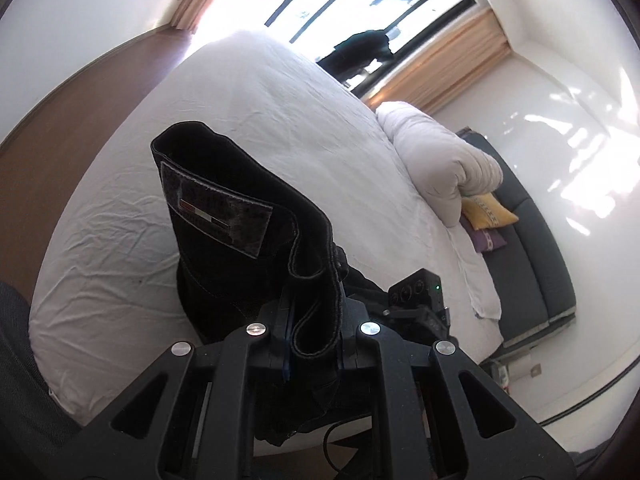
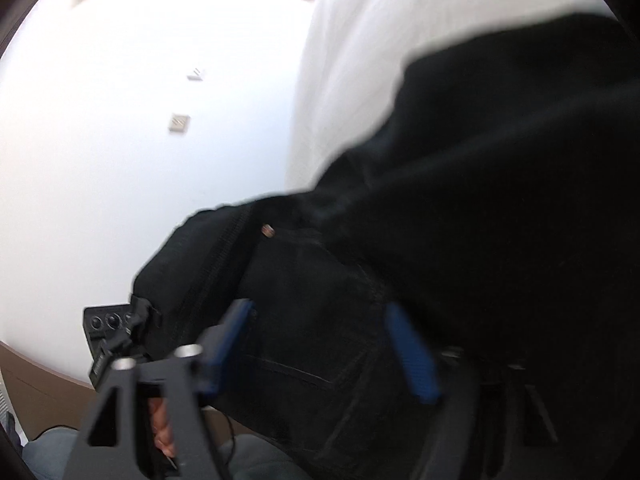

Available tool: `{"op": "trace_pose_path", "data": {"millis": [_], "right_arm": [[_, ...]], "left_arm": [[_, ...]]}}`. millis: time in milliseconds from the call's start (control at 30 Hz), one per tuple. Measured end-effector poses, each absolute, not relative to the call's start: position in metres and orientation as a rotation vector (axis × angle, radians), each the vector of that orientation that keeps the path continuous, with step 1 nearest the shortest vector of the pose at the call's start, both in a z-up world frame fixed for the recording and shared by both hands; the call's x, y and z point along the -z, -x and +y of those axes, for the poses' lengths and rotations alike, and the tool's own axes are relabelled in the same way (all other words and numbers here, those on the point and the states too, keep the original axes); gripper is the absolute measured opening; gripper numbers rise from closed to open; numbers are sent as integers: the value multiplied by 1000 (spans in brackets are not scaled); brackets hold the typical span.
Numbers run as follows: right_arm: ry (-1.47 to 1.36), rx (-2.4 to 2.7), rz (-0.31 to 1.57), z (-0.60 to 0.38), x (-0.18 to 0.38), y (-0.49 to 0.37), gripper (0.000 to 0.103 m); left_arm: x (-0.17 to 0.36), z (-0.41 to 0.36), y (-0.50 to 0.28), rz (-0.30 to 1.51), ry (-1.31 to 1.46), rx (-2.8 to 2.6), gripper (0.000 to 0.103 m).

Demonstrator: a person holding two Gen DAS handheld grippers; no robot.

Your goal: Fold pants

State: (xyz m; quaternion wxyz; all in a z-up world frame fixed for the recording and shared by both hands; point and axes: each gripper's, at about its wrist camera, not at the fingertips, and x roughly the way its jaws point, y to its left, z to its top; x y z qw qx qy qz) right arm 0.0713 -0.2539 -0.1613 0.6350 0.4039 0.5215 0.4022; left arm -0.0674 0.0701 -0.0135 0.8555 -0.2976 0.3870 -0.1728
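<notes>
Black denim pants (image 1: 240, 216) with a grey waistband patch hang in front of my left gripper (image 1: 314, 320), which is shut on a fold of the waistband above the white bed (image 1: 256, 96). In the right wrist view the pants (image 2: 460, 208) fill the right and lower frame, blurred. My right gripper (image 2: 320, 344) has its blue pads (image 2: 412, 352) spread apart with the black fabric lying between and over them; the jaws stand open. The other gripper's body (image 2: 108, 332) shows at lower left.
A rolled white duvet (image 1: 436, 160) lies at the bed's far side, with yellow (image 1: 486, 210) and purple cushions by a dark grey headboard (image 1: 532, 248). A window (image 1: 380, 12) with curtains is behind. Wood floor (image 1: 72, 112) is left of the bed.
</notes>
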Motion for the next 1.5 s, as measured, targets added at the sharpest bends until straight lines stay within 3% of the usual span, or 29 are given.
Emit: {"op": "trace_pose_path", "data": {"millis": [333, 733, 867, 967, 1100, 1500], "right_arm": [[-897, -957, 1049, -343, 92, -68, 100], [-792, -908, 1080, -372, 91, -64, 102], [-642, -859, 1169, -362, 97, -70, 73], [-540, -833, 1205, -359, 105, -65, 30], [-546, -794, 1195, -375, 114, -59, 24], [-631, -727, 1202, -419, 148, -56, 22]], "left_arm": [[1, -79, 43, 891, 292, 576, 12], [46, -190, 48, 981, -35, 660, 12], [55, -220, 53, 979, -168, 656, 12], [61, -241, 54, 996, -229, 664, 12], [68, -258, 58, 1002, -283, 686, 12], [88, -298, 58, 1036, -404, 714, 12]]}}
